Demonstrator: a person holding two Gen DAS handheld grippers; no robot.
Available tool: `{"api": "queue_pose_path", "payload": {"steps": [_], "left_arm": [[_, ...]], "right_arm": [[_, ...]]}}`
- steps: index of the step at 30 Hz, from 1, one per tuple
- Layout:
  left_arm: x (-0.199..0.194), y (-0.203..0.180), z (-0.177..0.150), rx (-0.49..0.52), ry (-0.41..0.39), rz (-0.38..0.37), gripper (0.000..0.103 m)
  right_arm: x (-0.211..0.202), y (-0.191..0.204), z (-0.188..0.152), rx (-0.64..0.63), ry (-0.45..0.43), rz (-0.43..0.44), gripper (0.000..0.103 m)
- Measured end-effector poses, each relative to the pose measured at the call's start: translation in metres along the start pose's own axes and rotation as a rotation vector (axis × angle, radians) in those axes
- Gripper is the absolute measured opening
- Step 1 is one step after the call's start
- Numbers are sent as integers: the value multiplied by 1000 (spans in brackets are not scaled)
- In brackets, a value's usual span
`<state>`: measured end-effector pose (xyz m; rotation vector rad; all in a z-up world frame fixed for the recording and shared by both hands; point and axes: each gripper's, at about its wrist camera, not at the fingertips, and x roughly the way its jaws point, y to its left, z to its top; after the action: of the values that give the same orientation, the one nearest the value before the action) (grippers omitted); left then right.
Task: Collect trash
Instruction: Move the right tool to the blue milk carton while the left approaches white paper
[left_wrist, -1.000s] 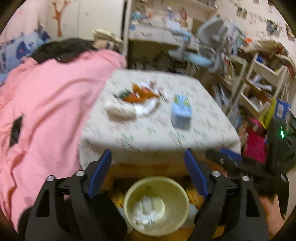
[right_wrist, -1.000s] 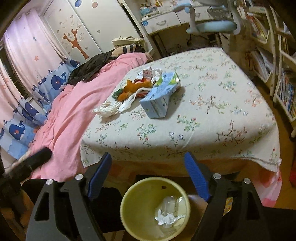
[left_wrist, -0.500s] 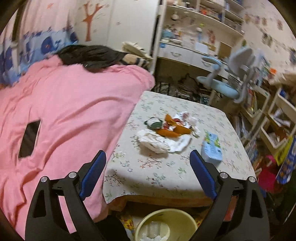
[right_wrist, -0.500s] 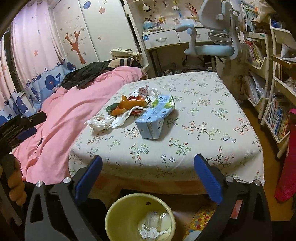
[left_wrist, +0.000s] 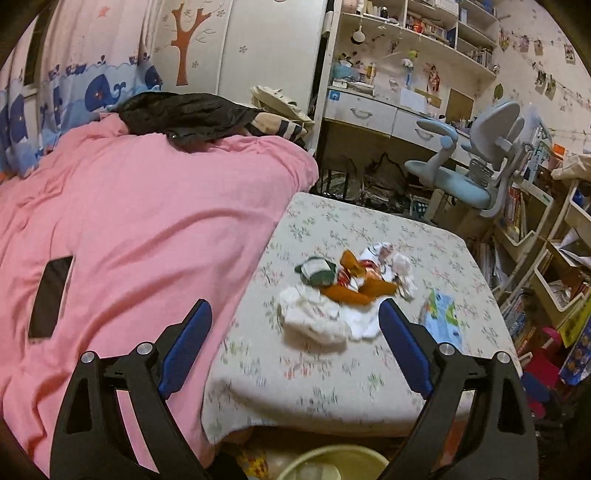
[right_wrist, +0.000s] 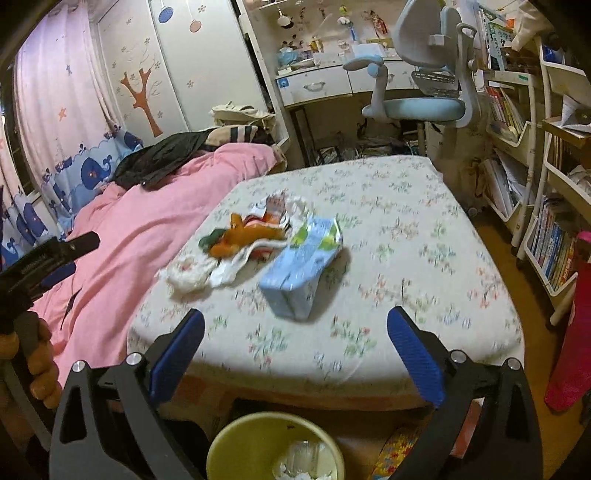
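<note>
While some crumpled paper already lies in the yellow bin, I have both the left gripper and the right gripper spread wide and empty, jaws having just opened, with the wrapper pile and blue tissue pack left on the tabletop.

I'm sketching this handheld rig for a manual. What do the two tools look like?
Both look alike. The left tool and right tool each have two black, angular arms with triangular cut-outs and silver round bolts, tipped with flat blue pads. In the right wrist view, the left tool's black body carries small white lettering, too small to read. No cables or sleeves show.
</note>
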<state>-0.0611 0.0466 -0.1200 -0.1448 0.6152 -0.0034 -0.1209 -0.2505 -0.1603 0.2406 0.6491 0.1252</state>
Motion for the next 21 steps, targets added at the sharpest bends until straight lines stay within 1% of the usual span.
{"api": "queue_pose_path", "payload": {"steps": [3, 7, 8, 11, 18, 21], "left_arm": [[18, 2, 2, -5, 19, 28, 88], [43, 9, -6, -54, 92, 53, 88], [46, 10, -5, -59, 99, 50, 88], [49, 7, -4, -45, 72, 53, 88], [79, 2, 4, -26, 118, 62, 88], [95, 0, 4, -20, 163, 64, 88]], "right_arm": [[8, 1, 5, 1, 10, 1, 95], [23, 1, -1, 34, 53, 13, 95], [25, 1, -2, 39, 60, 15, 95], [29, 2, 0, 48, 66, 14, 95], [54, 3, 15, 48, 84, -14, 95], [69, 2, 18, 49, 108, -30, 95]]}}
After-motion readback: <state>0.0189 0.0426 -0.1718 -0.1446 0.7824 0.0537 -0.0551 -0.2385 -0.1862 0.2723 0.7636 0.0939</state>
